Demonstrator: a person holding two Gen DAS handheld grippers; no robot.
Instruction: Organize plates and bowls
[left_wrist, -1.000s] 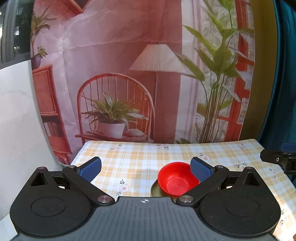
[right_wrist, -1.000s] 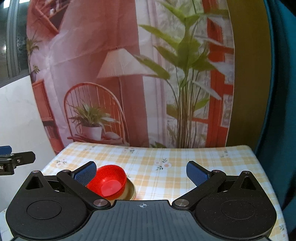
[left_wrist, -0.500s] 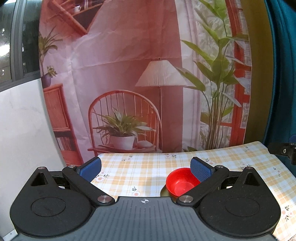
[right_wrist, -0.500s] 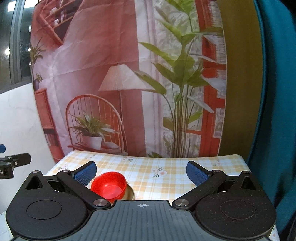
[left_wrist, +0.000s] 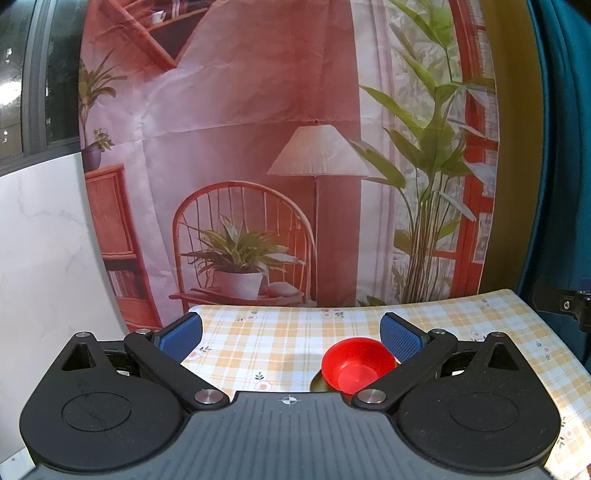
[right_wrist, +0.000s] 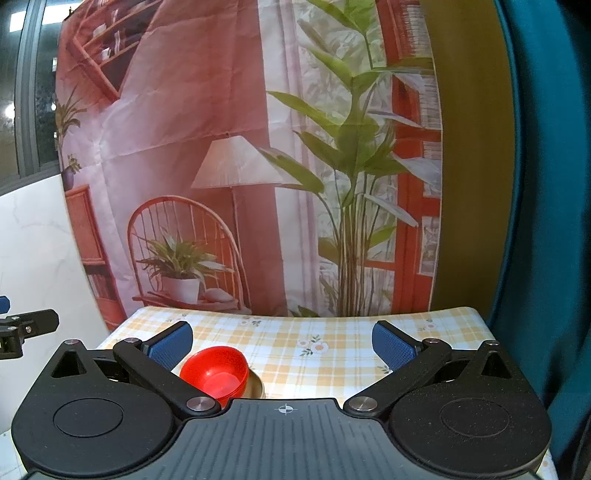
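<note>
A small red bowl (left_wrist: 355, 363) rests tilted on a gold metal plate (left_wrist: 317, 384) on the checked tablecloth. In the left wrist view it lies low and right of centre, just in front of my right blue pad. My left gripper (left_wrist: 291, 334) is open and holds nothing. In the right wrist view the red bowl (right_wrist: 216, 371) sits beside the left blue pad, with the gold plate (right_wrist: 255, 386) peeking out under it. My right gripper (right_wrist: 282, 341) is open and holds nothing. Both grippers stand back from the bowl, above the table's near edge.
The table (left_wrist: 280, 343) has a yellow checked cloth with small flowers. A printed backdrop (left_wrist: 295, 166) of a chair, lamp and plants hangs right behind it. A teal curtain (right_wrist: 546, 221) closes the right side, a white wall (left_wrist: 40, 258) the left.
Both grippers have pulled back and tipped upward, so the table and the red bowl sit lower and smaller in each view. The bowl and plate have not moved.
</note>
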